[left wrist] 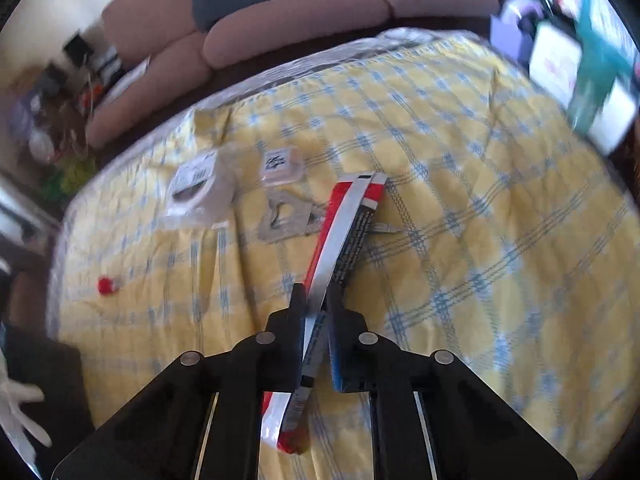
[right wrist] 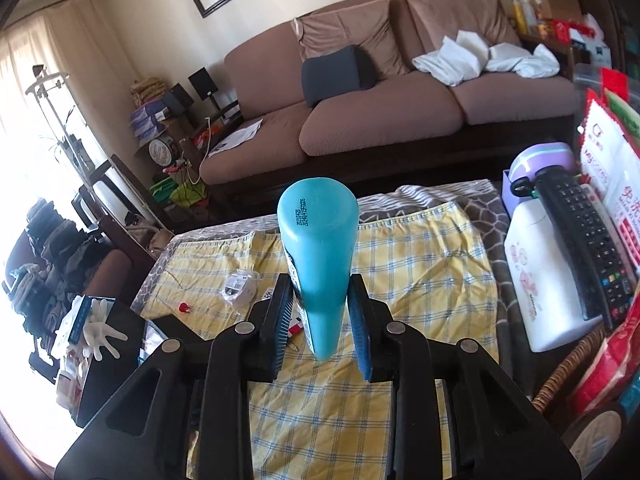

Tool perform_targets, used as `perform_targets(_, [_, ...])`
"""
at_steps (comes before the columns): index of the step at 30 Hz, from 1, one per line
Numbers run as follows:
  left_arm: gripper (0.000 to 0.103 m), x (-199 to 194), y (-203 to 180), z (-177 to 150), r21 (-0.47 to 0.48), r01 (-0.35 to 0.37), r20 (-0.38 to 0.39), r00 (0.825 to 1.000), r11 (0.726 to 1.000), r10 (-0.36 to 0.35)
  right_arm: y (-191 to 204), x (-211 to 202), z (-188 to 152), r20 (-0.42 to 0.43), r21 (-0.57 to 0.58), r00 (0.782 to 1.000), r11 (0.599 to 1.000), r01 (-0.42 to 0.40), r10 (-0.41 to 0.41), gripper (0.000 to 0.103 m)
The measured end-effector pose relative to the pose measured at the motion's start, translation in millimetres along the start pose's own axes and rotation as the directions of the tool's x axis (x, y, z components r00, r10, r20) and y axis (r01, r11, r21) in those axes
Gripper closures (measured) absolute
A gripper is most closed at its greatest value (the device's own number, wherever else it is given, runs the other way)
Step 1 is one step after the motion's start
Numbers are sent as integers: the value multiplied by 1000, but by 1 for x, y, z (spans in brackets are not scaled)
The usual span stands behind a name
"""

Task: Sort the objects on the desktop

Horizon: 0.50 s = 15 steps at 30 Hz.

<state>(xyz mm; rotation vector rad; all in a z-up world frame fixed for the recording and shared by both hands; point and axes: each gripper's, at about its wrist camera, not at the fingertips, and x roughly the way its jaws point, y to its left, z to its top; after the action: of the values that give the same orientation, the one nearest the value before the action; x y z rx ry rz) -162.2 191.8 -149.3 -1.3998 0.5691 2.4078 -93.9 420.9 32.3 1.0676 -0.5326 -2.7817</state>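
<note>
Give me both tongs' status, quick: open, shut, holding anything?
Left tongs: shut on a flat red-and-white tube.
Right tongs: shut on a teal bottle, held above the checked cloth.

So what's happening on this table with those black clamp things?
A person is sorting clutter on a yellow checked cloth using two hand-held grippers. The left gripper is shut on a flat red-and-white packet. The right gripper grips a teal plastic bottle, lifted above the cloth. Small clear-wrapped items lie unsorted.
</note>
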Motion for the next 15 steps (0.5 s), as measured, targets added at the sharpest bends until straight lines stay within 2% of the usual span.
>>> perform_targets(2, [98, -13, 7, -4, -19, 1, 2, 1000, 1000, -1, 4, 0, -1, 0, -8, 1000, 1000, -4, 4, 77])
perform_targets(7, [98, -59, 19, -16, 28, -98, 44, 994, 995, 97, 18, -7, -3, 19, -35, 1000, 999, -17, 18, 77])
perform_targets(11, [98, -96, 37, -26, -11, -132, 86, 987, 991, 133, 36, -9, -5, 21, -67, 999, 997, -30, 31, 77])
perform_targets(15, [95, -97, 46, -30, -29, -133, 81, 988, 991, 135, 61, -11, -9, 21, -123, 998, 991, -53, 56, 77])
